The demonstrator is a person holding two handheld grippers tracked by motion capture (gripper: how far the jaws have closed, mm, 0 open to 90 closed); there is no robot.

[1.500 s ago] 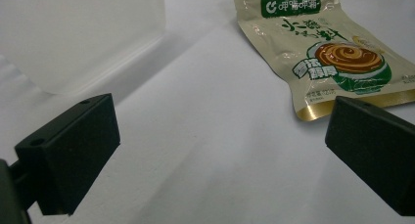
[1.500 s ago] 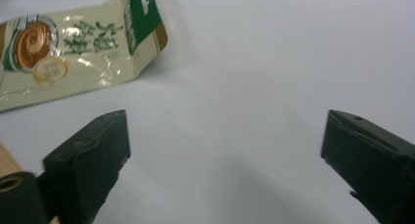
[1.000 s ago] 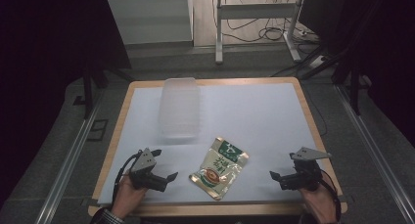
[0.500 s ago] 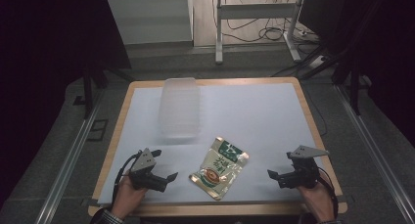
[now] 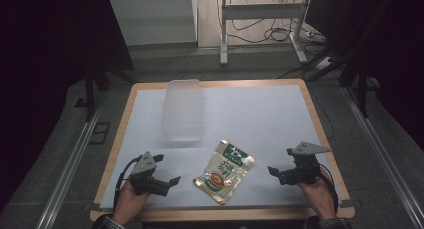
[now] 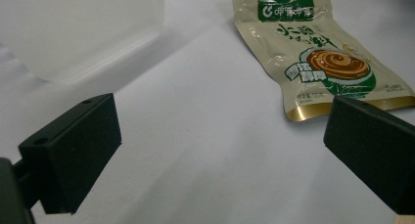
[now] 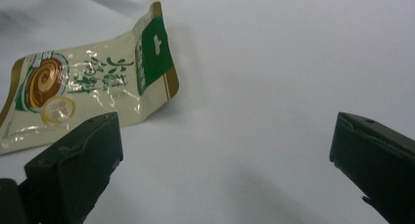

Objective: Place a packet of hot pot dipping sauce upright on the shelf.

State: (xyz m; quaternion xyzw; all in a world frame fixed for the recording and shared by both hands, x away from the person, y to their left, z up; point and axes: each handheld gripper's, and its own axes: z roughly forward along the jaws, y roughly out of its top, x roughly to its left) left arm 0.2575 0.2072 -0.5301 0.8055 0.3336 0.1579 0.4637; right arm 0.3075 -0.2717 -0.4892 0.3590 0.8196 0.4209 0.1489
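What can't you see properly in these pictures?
- Small print on the sauce packet: too small in the high view.
- Packet's top edge: cut off by the frame in the left gripper view.
- Inside the clear plastic container: too pale and blurry to tell.
- Left gripper and right gripper: both open, holding nothing.

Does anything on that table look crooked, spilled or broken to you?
Nothing looks spilled or broken. The beige and green foil food pouch lies flat but askew, at a slant to the table's edges, and its top corner curls up a little in the right gripper view. The clear plastic container sits square behind it.
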